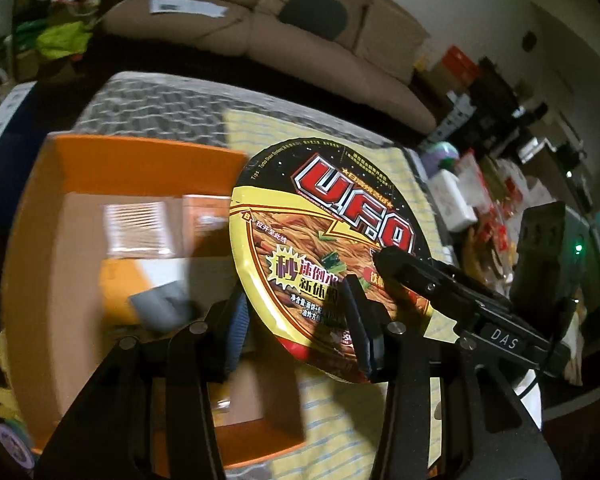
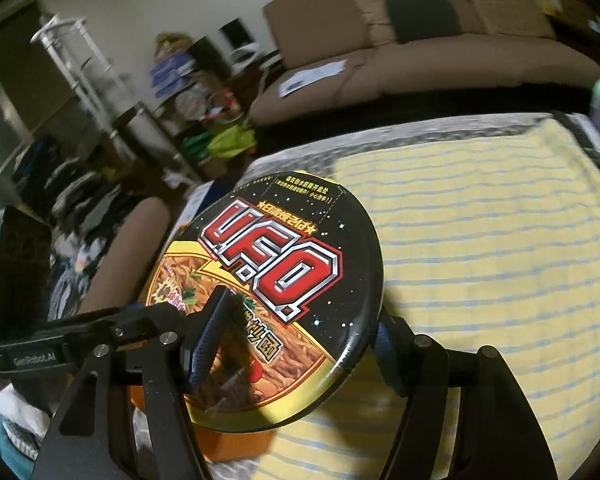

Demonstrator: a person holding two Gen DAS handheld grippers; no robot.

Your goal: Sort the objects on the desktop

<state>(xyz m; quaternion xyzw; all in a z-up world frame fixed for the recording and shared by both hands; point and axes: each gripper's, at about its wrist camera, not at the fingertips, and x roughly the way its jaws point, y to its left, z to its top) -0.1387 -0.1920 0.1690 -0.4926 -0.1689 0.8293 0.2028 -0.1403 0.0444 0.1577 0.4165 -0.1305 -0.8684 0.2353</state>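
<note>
A round UFO instant noodle bowl with a black, yellow and red lid hangs tilted in the air, held from both sides. My left gripper is shut on its near rim. The right gripper's finger lies over the lid from the right. In the right wrist view the bowl sits between the blue pads of my right gripper, which is shut on it. The left gripper's finger reaches in from the left. Below the bowl lies an open orange box holding a cotton swab pack and other small items.
A yellow striped cloth covers the grey patterned tabletop. Packets and a white block crowd the table's right side. A brown sofa stands behind, with shelves and clutter to its left.
</note>
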